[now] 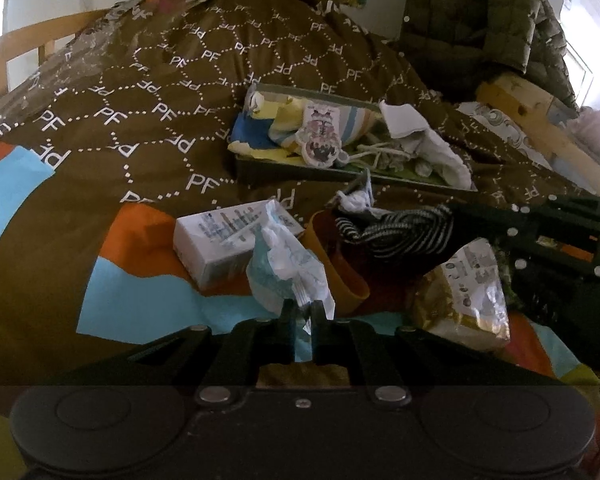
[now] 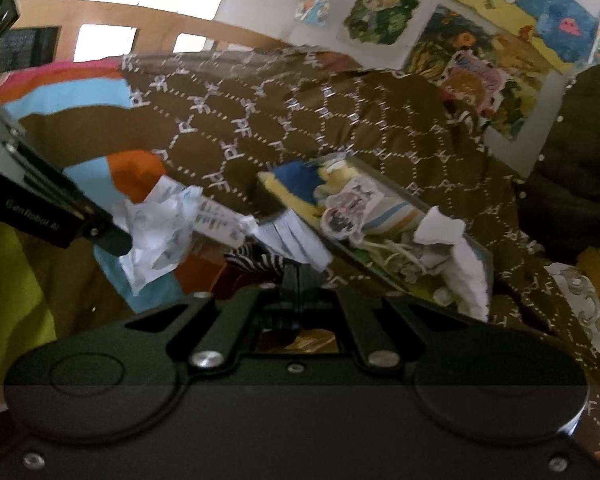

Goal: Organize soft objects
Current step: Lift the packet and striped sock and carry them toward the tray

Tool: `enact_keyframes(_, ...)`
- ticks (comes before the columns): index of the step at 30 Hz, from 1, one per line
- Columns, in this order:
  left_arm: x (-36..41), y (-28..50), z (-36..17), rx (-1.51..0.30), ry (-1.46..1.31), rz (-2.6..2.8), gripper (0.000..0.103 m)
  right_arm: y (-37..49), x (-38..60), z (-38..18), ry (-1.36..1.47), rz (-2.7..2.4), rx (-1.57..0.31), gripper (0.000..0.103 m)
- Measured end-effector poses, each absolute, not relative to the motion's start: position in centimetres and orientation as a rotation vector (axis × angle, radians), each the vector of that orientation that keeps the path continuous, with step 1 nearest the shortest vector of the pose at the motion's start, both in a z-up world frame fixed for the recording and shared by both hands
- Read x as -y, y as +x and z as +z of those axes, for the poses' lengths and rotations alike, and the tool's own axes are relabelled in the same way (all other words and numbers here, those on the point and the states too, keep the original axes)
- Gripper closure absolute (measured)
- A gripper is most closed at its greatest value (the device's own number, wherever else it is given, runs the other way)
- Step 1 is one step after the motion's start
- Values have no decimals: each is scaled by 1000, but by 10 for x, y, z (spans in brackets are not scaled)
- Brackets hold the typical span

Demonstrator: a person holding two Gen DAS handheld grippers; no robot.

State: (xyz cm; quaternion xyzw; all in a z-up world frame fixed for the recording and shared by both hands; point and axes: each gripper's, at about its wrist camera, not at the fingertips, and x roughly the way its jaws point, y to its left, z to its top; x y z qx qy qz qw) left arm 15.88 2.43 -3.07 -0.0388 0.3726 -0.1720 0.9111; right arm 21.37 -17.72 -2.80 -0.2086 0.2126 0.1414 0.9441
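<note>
Striped black-and-white knitted fabric [image 1: 396, 232] is pinched in the closed right gripper [image 1: 452, 216] and held just above the brown patterned bedspread [image 1: 140, 92], beside an orange plastic cup [image 1: 340, 264]. A crumpled white-and-blue plastic wrapper [image 1: 288, 268] is clamped between the nearly shut fingers of the left gripper [image 1: 302, 312], near a white rectangular cardboard box [image 1: 220, 240]. Beyond both lies a shallow green tray [image 1: 300, 172], already crowded with yellow, blue and striped cloths and a white rag draped over its far right end. The fabric is probably best carried level over the near rim and lowered into the tray's middle, where some room appears to be left. Open bedspread to the left gives clearance; a yellow-and-silver snack packet [image 1: 468, 292] crowds the right.
</note>
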Motion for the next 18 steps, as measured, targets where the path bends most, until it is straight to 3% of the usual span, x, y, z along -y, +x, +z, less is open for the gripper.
enact_keyframes(18, -13, 128, 6, -608, -59, -372, 98, 167, 201, 22, -367, 231, -217, 103)
